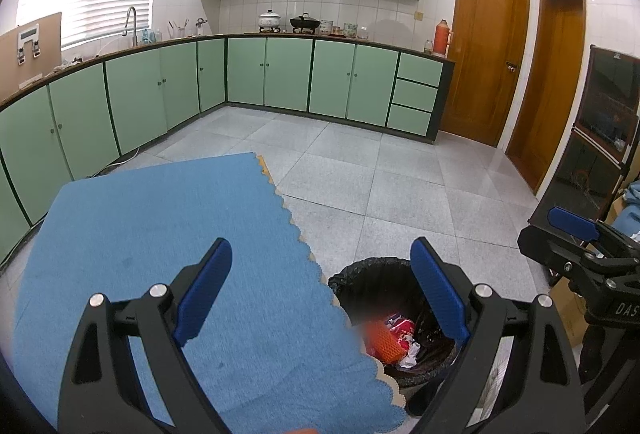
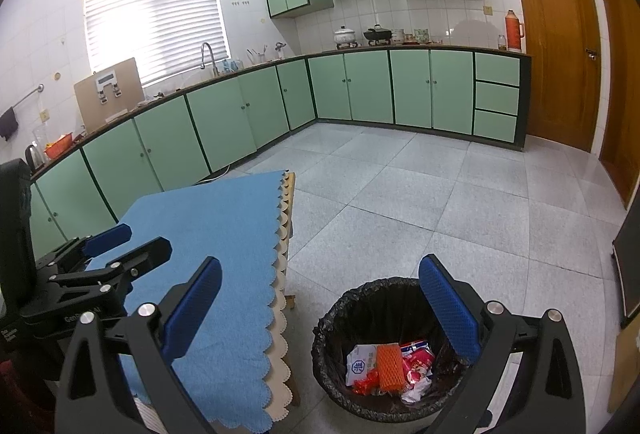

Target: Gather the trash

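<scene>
Left gripper (image 1: 320, 298) and right gripper (image 2: 320, 308) hover empty, fingers apart, above round black-lined trash bin (image 2: 332, 334) at 5 o'clock beside blue scalloped tablecloth (image 2: 208, 234). Orange foam net (image 2: 389, 362) and crumpled wrappers lie inside; collection looks complete.

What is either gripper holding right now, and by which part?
Nothing. The left gripper and right gripper are both open and empty; the orange foam net lies in the trash bin.
</scene>
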The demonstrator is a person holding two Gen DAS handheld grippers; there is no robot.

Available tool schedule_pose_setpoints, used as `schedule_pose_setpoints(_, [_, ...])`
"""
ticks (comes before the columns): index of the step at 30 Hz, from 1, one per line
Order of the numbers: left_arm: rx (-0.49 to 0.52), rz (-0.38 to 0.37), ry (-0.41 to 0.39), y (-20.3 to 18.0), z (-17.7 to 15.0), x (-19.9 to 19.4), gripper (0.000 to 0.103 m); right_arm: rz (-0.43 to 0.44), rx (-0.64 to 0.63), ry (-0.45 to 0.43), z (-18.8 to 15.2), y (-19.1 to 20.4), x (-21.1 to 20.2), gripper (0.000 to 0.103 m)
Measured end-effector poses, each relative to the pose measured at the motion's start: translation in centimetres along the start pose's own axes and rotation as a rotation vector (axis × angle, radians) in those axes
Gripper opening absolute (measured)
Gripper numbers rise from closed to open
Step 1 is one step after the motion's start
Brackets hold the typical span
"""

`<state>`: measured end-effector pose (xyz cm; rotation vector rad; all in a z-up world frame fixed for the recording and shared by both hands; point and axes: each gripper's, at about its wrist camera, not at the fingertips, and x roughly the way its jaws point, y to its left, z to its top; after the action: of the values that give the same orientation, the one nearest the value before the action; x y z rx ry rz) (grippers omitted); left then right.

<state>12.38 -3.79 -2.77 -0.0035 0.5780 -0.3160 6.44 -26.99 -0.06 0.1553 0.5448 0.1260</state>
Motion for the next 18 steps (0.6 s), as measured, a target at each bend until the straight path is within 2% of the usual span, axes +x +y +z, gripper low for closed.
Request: schedule_pose_setpoints(18, [0.001, 0.001, -0.001, -0.10, -0.08, -0.07, 0.088, 0.001, -0.003, -0.005, 0.11, 0.02, -0.05, 0.097])
